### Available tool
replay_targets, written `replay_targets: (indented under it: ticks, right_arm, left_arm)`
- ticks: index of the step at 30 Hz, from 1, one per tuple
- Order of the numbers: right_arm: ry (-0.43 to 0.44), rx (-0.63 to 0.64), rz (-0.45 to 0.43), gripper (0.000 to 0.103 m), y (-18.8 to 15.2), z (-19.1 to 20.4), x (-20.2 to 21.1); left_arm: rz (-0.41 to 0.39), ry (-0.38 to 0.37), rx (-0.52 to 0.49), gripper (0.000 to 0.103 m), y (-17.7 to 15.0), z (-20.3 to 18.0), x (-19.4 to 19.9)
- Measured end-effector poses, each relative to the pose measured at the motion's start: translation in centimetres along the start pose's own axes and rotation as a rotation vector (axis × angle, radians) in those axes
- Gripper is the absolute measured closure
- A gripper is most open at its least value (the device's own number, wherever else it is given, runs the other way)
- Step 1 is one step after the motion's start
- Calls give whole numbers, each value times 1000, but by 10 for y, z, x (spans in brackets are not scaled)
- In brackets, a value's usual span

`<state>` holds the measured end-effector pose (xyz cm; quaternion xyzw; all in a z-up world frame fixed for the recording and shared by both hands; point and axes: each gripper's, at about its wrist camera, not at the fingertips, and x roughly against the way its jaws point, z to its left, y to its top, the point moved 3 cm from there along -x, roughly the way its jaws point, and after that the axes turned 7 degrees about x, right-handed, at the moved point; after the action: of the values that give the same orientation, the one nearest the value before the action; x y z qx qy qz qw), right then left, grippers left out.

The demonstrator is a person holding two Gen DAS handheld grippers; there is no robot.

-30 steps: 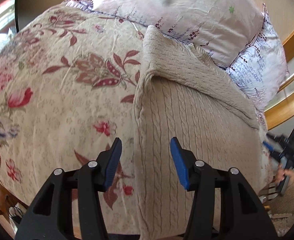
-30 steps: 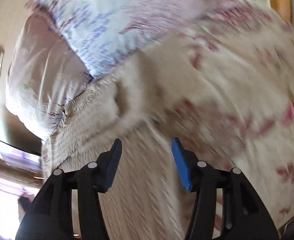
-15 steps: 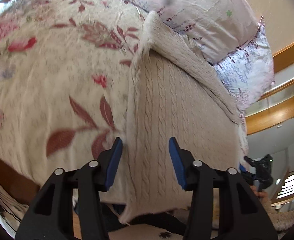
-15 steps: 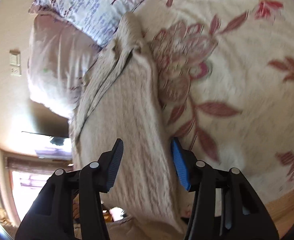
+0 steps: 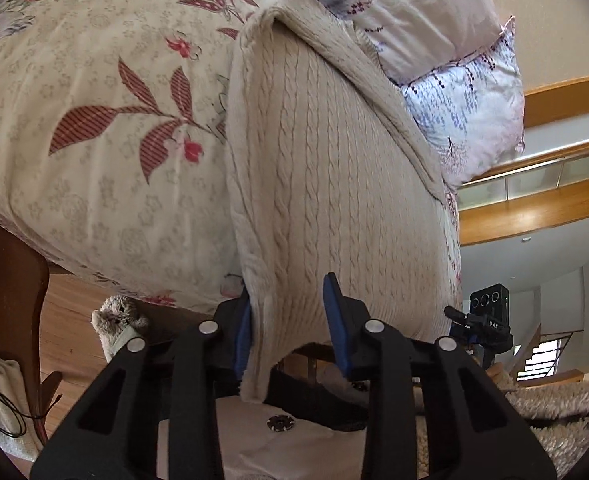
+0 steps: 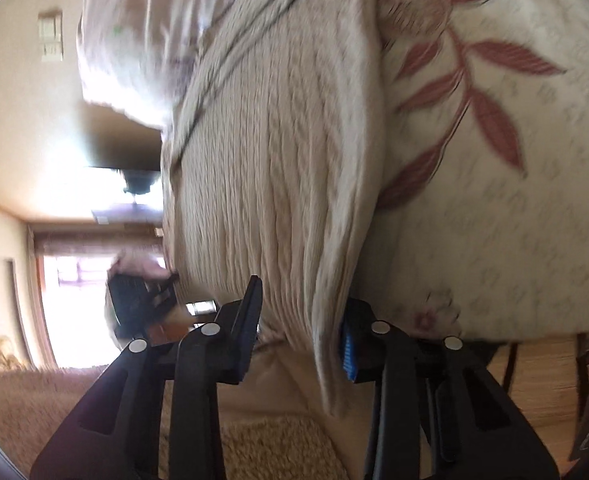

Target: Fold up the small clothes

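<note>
A cream cable-knit sweater (image 5: 326,168) lies flat on a floral bedspread (image 5: 114,120), its hem hanging over the bed's edge. My left gripper (image 5: 288,320) straddles the hem's left corner. Its jaws are closing with the fabric between them, and a wide gap remains. In the right wrist view the sweater (image 6: 270,140) is blurred. My right gripper (image 6: 300,328) straddles the hem's other corner, jaws closing around a loose fold of knit. Neither pair of pads pinches the cloth.
Two pale pillows (image 5: 414,12) lie past the sweater's collar. Below the bed's edge are a wooden floor, a small plush toy (image 5: 116,316), a dark wooden frame (image 5: 6,280) and a shaggy rug (image 6: 54,412). The other gripper (image 5: 486,320) shows beside the hem.
Both grippers slid down the sweater from its body to the hem at the bed's edge and tilted lower. Both pairs of jaws narrowed around the hem corners.
</note>
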<state>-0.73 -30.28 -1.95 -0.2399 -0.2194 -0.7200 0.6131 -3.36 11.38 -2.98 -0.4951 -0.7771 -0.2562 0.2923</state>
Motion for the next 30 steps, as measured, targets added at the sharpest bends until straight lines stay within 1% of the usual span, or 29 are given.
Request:
replay_targets:
  ticks: [1,2,3,4,5,6,8,10,12,14,16,19,25,28,30]
  right_arm:
    - [-10,22,31,72,-3,3,-3]
    - [-17,38,48,73,-4,5,-4]
    - [-24,56,69,78,-7,7,-6]
    - [-38,84,86,86,-8,11,-9]
    - [-48,104,91,90,-8,14,-11]
    - [-55,125,89,93,-7,18,-11]
    - [-64,172,44,94,0,28,-7]
    - [-72,208,0,94,7,37,0]
    - [-99,251,-46,94,15,47,7]
    - [-141,287,-95,94,25,55,14]
    - [-169,301,-133,94,31,58,20]
    - [-203,329,-213,94,43,65,30]
    - [-243,375,-289,94,59,67,44]
    - [-260,374,-333,95,65,66,52]
    - [-274,370,-369,95,73,68,53]
  left_arm:
    - [9,2,0,73,0,-1,-1]
    - [16,7,-3,77,-1,-2,-2]
    - [27,14,-7,80,-2,-3,-4]
    - [42,24,-15,89,-3,-4,-6]
    - [52,33,-22,95,-4,-4,-7]
    - [58,39,-30,95,-4,-4,-7]
    - [61,41,-56,96,-1,-8,-5]
    - [47,37,-94,97,5,-16,-1]
    - [18,31,-123,97,16,-24,6]
    - [-8,19,-130,97,25,-27,13]
    - [-44,9,-137,97,39,-31,19]
    - [-87,2,-153,97,57,-38,25]
    - [-152,-10,-173,97,88,-53,28]
    - [-181,-14,-166,97,102,-59,26]
    - [-200,-32,-153,97,115,-62,26]
